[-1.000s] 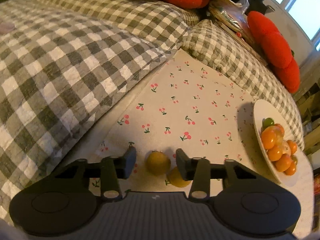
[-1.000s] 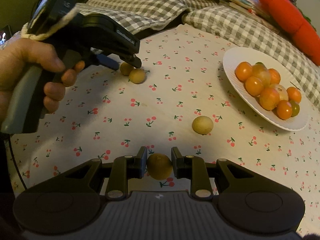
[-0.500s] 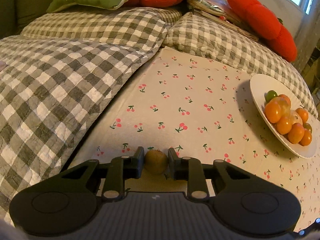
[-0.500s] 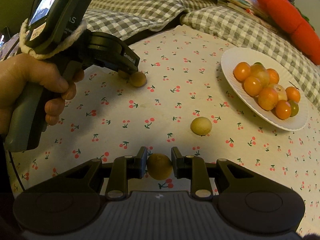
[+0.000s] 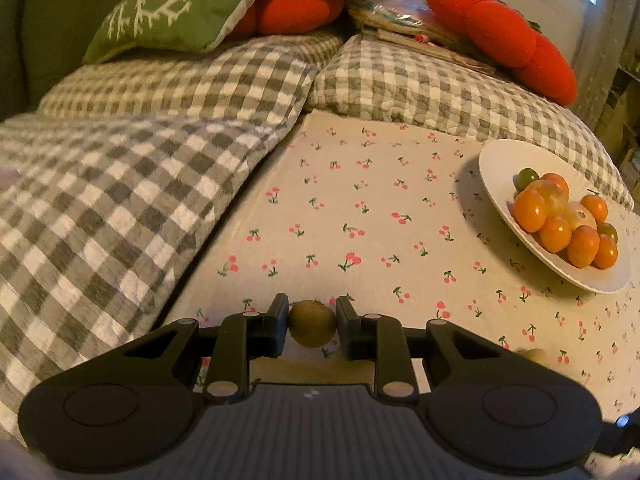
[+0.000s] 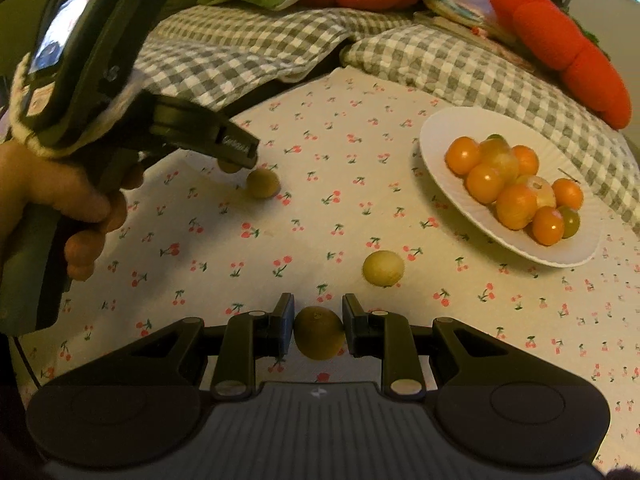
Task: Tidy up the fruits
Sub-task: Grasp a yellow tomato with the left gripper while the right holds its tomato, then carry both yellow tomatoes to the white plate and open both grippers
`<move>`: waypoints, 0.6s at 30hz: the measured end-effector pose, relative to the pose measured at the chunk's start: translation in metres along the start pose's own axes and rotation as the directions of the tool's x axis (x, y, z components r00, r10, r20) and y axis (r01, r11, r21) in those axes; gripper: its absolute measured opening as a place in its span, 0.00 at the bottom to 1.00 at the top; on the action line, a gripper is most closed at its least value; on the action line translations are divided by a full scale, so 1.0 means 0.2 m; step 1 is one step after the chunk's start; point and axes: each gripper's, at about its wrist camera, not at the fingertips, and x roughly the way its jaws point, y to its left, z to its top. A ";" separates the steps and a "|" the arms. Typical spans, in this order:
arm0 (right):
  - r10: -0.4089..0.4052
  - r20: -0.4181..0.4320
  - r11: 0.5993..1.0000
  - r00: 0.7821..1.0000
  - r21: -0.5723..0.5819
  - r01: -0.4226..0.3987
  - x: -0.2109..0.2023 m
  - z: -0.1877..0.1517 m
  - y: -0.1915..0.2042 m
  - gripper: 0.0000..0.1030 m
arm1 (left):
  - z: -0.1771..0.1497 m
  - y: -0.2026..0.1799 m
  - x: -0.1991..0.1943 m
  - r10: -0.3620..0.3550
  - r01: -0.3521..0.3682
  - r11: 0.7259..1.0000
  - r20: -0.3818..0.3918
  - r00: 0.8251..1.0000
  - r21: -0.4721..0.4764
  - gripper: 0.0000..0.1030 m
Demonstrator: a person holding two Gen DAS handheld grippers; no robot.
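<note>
Left gripper (image 5: pixel 312 323): clamped on a brown fruit (image 5: pixel 312 328)
Right gripper (image 6: pixel 318 331): clamped on a second brown fruit (image 6: pixel 319 338)
Plate of orange fruit (image 6: pixel 560 258): ahead, to its right
Loose pale fruit (image 6: pixel 383 267): on the cloth just beyond its fingertips

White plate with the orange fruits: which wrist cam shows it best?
Right wrist view: the white plate sits whole in frame, its rim visible all round and the pile clear. In the left wrist view the plate sits far right, seen at a shallower, more distorted angle.
</note>
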 end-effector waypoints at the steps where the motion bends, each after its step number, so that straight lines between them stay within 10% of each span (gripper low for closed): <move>1: 0.000 0.004 1.000 1.000 0.004 0.000 0.00 0.00 0.00 0.22 | 0.00 -0.01 -0.01 0.006 -0.006 1.000 0.008 1.000 0.013 0.18; 18: -0.058 0.119 0.988 0.991 0.152 0.040 -0.13 0.06 -0.22 0.22 | 0.00 -0.03 -0.13 -0.061 0.060 0.998 0.064 0.996 0.020 0.18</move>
